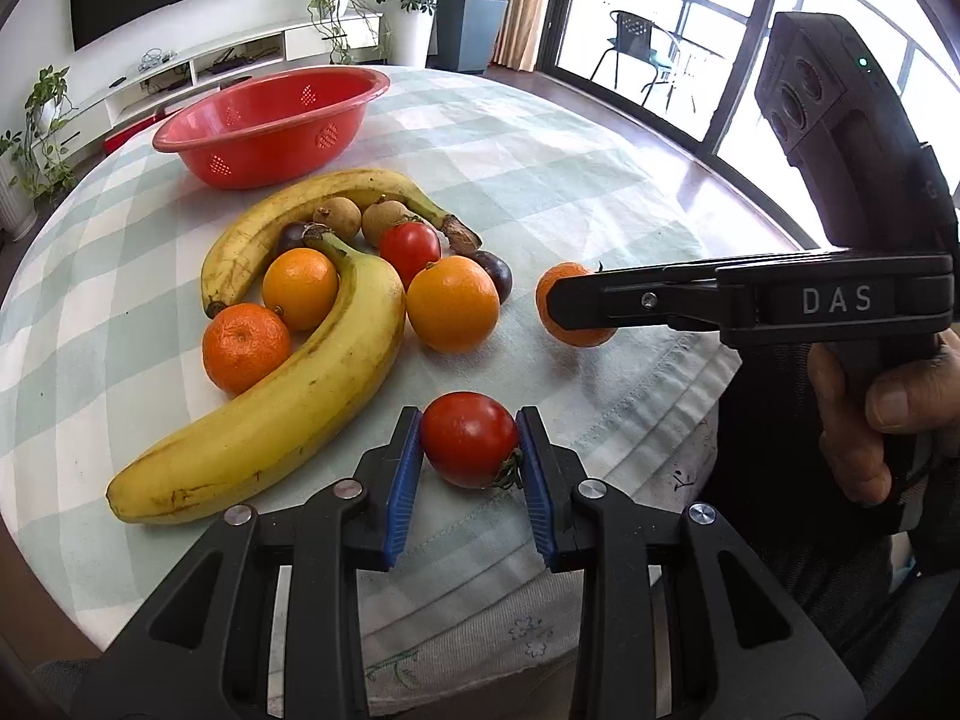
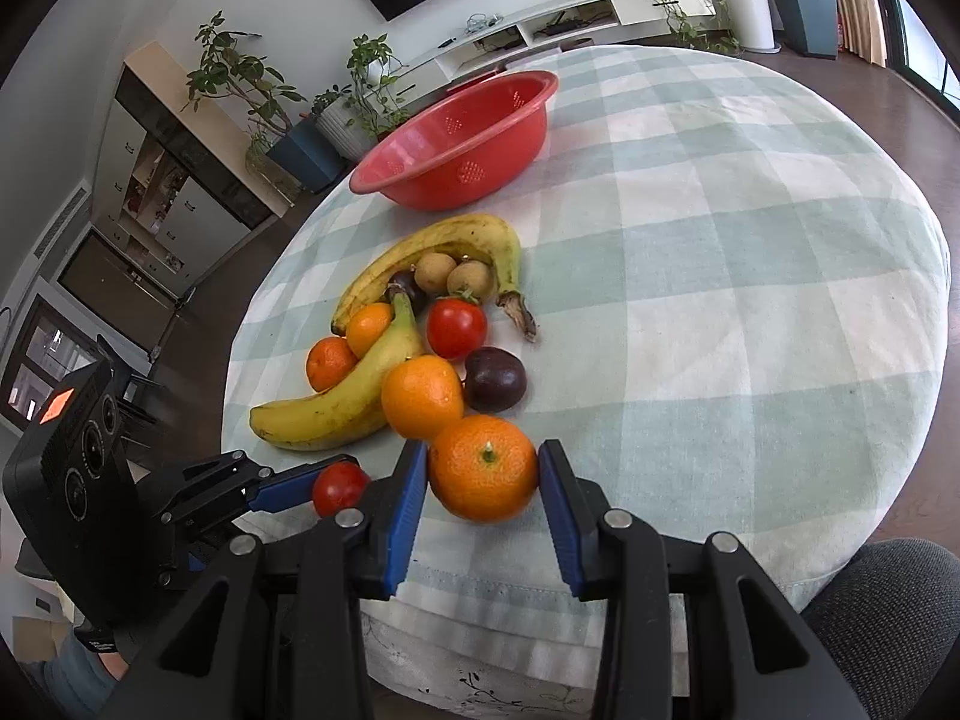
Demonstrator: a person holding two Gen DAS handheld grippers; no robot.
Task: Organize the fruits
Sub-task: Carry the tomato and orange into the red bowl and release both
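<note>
My left gripper (image 1: 470, 456) is shut on a red tomato (image 1: 468, 447) near the table's front edge; the tomato also shows in the right wrist view (image 2: 339, 487). My right gripper (image 2: 483, 477) is shut on a mandarin (image 2: 483, 468), which also shows in the left wrist view (image 1: 570, 324). A pile of fruit lies mid-table: two bananas (image 1: 282, 402), oranges (image 1: 453, 303), a second tomato (image 1: 410, 246), longans (image 1: 384, 219) and dark purple fruits (image 2: 495, 378). A red colander basket (image 1: 270, 120) stands behind the pile, empty.
The round table has a green-and-white checked cloth (image 2: 720, 300). Its front edge is just under both grippers. Behind the table are a TV shelf, potted plants and a glass door.
</note>
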